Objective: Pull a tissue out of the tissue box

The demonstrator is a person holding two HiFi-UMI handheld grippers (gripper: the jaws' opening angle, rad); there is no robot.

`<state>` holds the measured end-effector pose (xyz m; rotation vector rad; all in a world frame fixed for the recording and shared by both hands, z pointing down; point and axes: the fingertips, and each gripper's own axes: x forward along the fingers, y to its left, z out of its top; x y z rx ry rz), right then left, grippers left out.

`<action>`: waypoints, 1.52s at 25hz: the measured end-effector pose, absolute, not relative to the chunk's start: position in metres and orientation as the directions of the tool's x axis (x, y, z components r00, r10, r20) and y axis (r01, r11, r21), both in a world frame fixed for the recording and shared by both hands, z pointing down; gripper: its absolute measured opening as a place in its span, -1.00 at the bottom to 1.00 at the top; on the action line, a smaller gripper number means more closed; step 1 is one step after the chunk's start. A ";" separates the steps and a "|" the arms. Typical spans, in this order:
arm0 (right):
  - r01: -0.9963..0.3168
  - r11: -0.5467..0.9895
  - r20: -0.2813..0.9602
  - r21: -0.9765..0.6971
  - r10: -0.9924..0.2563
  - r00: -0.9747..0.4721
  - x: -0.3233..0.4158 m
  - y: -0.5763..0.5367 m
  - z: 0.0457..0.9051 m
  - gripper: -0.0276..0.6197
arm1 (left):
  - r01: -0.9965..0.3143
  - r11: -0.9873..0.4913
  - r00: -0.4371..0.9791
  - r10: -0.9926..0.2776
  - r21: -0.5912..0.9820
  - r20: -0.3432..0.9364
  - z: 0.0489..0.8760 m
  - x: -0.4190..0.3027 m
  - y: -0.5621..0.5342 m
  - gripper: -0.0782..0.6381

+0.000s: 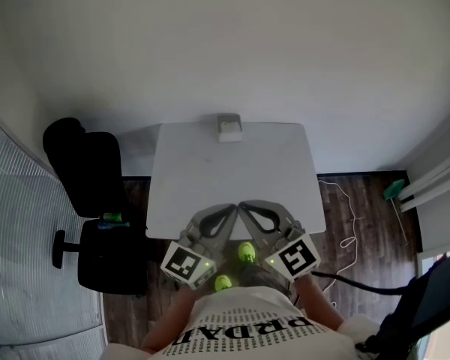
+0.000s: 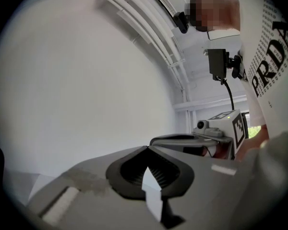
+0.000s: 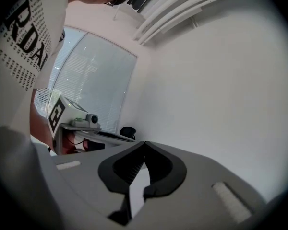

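Closest to the head camera is the person's printed shirt (image 1: 240, 325), and just beyond it both tools are held side by side over the near edge of the white surface (image 1: 210, 178). Left hand-held gripper (image 1: 231, 208) and right hand-held gripper (image 1: 243, 205) angle inward so that their tips come near each other, each with its marker cube toward the person. In its own view each one has its jaws brought together, tips meeting, with nothing between them; behind the jaws is only bare wall, with the other tool off to one side. The tissue box (image 1: 229, 128) sits well apart from both, at the middle of the far edge of the surface, close to the wall and straight ahead of the paired tips. It is too small to tell whether a tissue stands up from it. Left of the surface stands a black chair (image 1: 97, 178), and a thin cable (image 1: 345, 223) trails on the dark floor (image 1: 360, 208) to the right
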<state>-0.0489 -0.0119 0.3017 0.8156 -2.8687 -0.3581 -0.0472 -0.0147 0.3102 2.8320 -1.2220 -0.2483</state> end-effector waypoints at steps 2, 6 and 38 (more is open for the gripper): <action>-0.493 0.832 0.058 0.252 -0.522 -0.851 -0.046 -0.025 0.301 -0.89 | -0.727 -0.678 0.668 -0.735 0.108 -0.119 0.310 -0.044 -0.028 -0.80; -0.472 0.850 0.067 0.233 -0.498 -0.864 -0.043 -0.063 0.302 -0.89 | -0.746 -0.656 0.649 -0.755 0.118 -0.096 0.310 -0.042 -0.066 -0.81; -0.352 0.925 0.071 0.142 -0.364 -0.929 0.010 -0.253 0.325 -0.89 | -0.831 -0.546 0.550 -0.835 0.105 0.012 0.336 0.011 -0.254 -0.80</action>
